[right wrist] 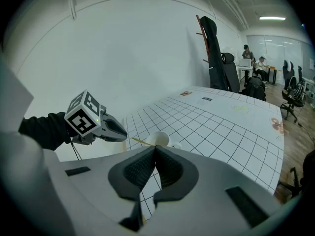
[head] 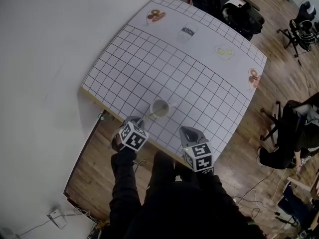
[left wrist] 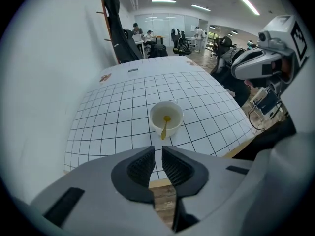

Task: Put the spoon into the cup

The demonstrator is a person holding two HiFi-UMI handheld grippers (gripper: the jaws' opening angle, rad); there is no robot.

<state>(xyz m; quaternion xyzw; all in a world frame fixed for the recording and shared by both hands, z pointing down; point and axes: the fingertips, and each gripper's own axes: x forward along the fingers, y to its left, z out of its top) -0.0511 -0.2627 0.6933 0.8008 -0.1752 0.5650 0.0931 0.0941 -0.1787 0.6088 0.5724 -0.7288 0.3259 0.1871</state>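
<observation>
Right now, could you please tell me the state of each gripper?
Left gripper: slightly open, holding nothing.
Right gripper: closed, holding nothing.

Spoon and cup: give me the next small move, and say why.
Probably just draw the left gripper back from the table. The spoon already lies in the cup, handle leaning over the rim, and the left jaws stand slightly apart with nothing between them.
</observation>
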